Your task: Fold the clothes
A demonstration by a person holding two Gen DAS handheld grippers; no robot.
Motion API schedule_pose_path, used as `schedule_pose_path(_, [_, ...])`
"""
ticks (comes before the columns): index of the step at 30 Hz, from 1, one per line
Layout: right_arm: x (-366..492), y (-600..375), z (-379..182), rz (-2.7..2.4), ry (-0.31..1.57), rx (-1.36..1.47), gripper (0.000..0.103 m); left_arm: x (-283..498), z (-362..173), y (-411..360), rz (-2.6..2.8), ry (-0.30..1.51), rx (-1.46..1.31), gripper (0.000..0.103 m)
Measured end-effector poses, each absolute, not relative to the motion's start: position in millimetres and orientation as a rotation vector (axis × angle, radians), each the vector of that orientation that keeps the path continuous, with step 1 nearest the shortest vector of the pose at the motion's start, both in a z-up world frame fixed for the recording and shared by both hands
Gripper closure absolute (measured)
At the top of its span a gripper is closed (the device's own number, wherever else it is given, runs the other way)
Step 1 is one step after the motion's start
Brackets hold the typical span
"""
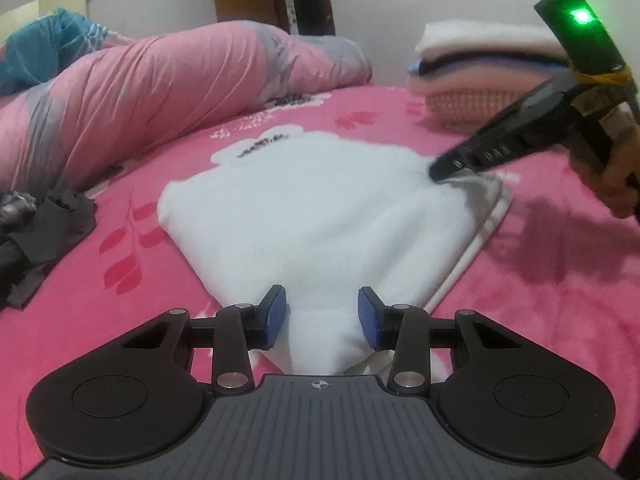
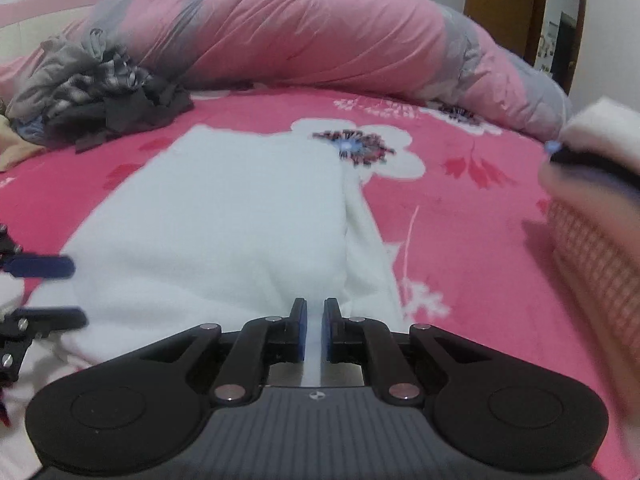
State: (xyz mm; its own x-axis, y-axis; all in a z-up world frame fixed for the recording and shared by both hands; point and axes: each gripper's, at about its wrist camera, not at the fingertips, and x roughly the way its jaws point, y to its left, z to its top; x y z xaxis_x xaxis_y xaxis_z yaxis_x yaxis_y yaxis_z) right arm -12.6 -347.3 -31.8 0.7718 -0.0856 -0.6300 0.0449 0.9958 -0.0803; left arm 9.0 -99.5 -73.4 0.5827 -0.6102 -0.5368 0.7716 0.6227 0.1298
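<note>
A white fleece garment (image 1: 304, 208) lies folded on the pink flowered bedsheet (image 1: 540, 280). My left gripper (image 1: 322, 312) is at the garment's near corner, where a raised bunch of white cloth fills the gap between its blue pads and touches both. In the right wrist view the left gripper (image 2: 60, 292) reaches in from the left edge over the same garment (image 2: 224, 220). My right gripper (image 2: 315, 308) is shut on a thin strip of the garment's edge. From the left wrist view the right gripper (image 1: 438, 172) pinches the garment's far right corner.
A rolled pink and grey quilt (image 1: 160, 92) runs along the far side of the bed. A stack of folded clothes (image 1: 480, 60) rests on a pink basket (image 2: 592, 248) at the right. Crumpled grey clothes (image 2: 100, 92) lie at the left. A person's hand (image 1: 620, 184) holds the right gripper.
</note>
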Motion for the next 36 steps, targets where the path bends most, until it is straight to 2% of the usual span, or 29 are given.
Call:
schedule_pose_path(4, [-1.0, -338.4, -5.6, -0.033, 0.567, -0.052, 0.093, 14.0, -53.9, -92.4, -0.844, 0.419, 0.282, 0.06])
schedule_pose_path(7, [21.8, -338.3, -31.8, -0.034, 0.637, -0.048, 0.092, 31.5, -63.4, -102.8, -0.814, 0.449, 0.267, 0.06])
schedule_pose_path(9, [31.7, -345.2, -65.4, -0.034, 0.711, -0.028, 0.091, 41.0, -92.8, -114.4, -0.806, 0.534, 0.295, 0.06])
schedule_pose_path(10, [28.8, -350.4, -73.4, -0.029, 0.684, 0.004, 0.091, 35.0, -100.1, -114.6, -0.801, 0.483, 0.314, 0.059])
schedule_pose_path(14, [45.5, -352.5, -41.6, -0.052, 0.76, 0.054, 0.089, 23.6, -99.8, -116.6, -0.793, 0.43, 0.35, 0.059])
schedule_pose_path(19, [73.5, -301.2, -1.9, 0.157, 0.683, 0.019, 0.089, 26.2, -100.1, -109.1, -0.807, 0.441, 0.291, 0.056])
schedule_pose_path(22, [112.0, -269.4, -16.0, 0.305, 0.713, -0.007, 0.089, 24.8, -99.7, -107.3, -0.807, 0.438, 0.285, 0.056])
schedule_pose_path(26, [166.3, -255.0, -73.5, 0.356, 0.829, -0.048, 0.092, 27.6, -99.8, -104.6, -0.803, 0.453, 0.264, 0.055])
schedule_pose_path(29, [180.9, -255.0, -60.8, 0.343, 0.852, -0.006, 0.089, 29.2, -100.1, -99.2, -0.828, 0.457, 0.23, 0.053])
schedule_pose_path(33, [197.0, -246.4, -38.8, 0.337, 0.795, -0.017, 0.089, 27.7, -101.5, -98.2, -0.832, 0.447, 0.232, 0.052])
schedule_pose_path(36, [234.2, -244.1, -67.0, 0.294, 0.84, -0.047, 0.09, 27.8, -101.7, -98.0, -0.83, 0.447, 0.234, 0.052])
